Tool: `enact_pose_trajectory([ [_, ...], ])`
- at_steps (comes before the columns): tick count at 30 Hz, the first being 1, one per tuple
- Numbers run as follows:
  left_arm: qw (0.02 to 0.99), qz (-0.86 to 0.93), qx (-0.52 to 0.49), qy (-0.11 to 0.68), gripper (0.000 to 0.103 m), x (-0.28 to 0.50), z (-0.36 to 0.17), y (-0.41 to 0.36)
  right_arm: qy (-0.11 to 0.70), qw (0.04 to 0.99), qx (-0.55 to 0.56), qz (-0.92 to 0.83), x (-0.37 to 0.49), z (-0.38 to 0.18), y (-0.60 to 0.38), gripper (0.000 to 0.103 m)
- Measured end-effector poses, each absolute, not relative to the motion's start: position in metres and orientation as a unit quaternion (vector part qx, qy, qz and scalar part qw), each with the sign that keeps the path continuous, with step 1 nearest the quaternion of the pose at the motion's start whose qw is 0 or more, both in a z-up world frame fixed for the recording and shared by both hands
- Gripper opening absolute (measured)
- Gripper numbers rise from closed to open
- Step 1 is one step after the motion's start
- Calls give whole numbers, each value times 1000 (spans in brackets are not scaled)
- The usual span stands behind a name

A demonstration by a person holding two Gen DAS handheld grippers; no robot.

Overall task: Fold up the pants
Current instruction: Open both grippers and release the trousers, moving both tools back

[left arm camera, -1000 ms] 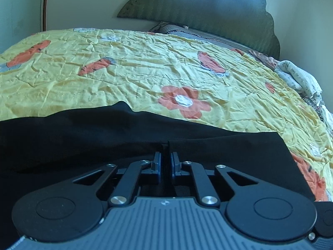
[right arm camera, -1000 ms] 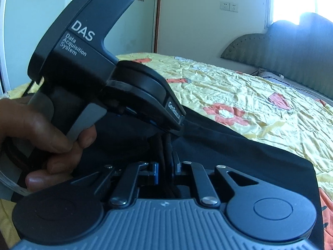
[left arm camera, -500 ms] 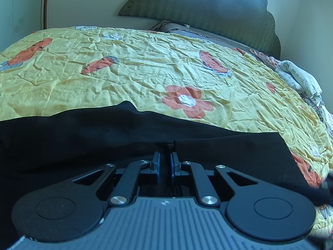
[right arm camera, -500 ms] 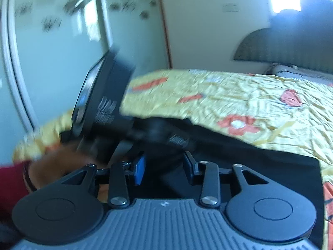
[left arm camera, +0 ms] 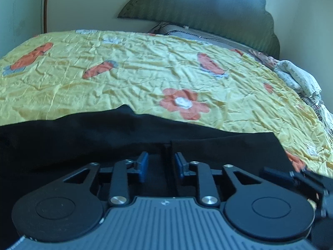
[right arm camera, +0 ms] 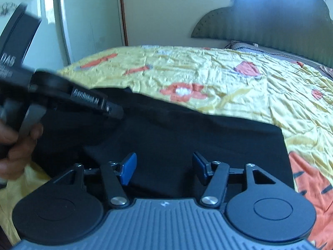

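Black pants lie folded flat on the yellow flowered bedspread, near its front edge; they also show in the right wrist view. My left gripper hovers just over the pants with its blue pads apart and nothing between them. My right gripper is wide open and empty above the pants' right part. The left gripper's body and the hand holding it show at the left of the right wrist view.
A dark padded headboard stands at the far end of the bed. Crumpled pale bedding lies at the bed's right edge. A wardrobe door and wall stand beyond the bed's left side.
Both grippers have let go of the pants: the left jaws went from shut to apart, the right opened wide. The right gripper swung right, away from the left one.
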State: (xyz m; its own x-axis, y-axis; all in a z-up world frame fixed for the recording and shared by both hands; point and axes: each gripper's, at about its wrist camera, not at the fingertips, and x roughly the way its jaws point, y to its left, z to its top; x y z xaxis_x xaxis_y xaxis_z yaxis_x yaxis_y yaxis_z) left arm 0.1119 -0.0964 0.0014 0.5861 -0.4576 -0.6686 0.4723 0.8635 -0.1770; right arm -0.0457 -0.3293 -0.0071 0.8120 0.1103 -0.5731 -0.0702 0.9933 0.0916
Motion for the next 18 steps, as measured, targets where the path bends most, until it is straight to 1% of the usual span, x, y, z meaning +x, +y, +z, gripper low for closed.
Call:
enact_pose_trajectory([
  [4, 889, -273, 23, 366, 46, 102, 5, -106, 299, 952, 58, 27, -30, 0, -353, 59],
  [6, 889, -275, 34, 365, 49, 99, 2, -111, 328, 942, 66, 10, -17, -5, -366, 59],
  [9, 888, -272, 53, 368, 50, 95, -5, -117, 341, 938, 65, -2, -11, -10, -376, 59],
  [12, 887, -270, 55, 372, 52, 94, -10, -117, 320, 945, 66, -2, -21, -1, -373, 60],
  [14, 886, -268, 54, 375, 54, 95, -13, -118, 308, 949, 69, 3, -21, 0, -373, 68],
  [15, 886, -267, 56, 375, 55, 94, -15, -119, 308, 949, 67, 4, -21, 0, -372, 74],
  [18, 888, -264, 65, 372, 58, 91, -16, -119, 330, 942, 56, -6, -8, -11, -372, 75],
])
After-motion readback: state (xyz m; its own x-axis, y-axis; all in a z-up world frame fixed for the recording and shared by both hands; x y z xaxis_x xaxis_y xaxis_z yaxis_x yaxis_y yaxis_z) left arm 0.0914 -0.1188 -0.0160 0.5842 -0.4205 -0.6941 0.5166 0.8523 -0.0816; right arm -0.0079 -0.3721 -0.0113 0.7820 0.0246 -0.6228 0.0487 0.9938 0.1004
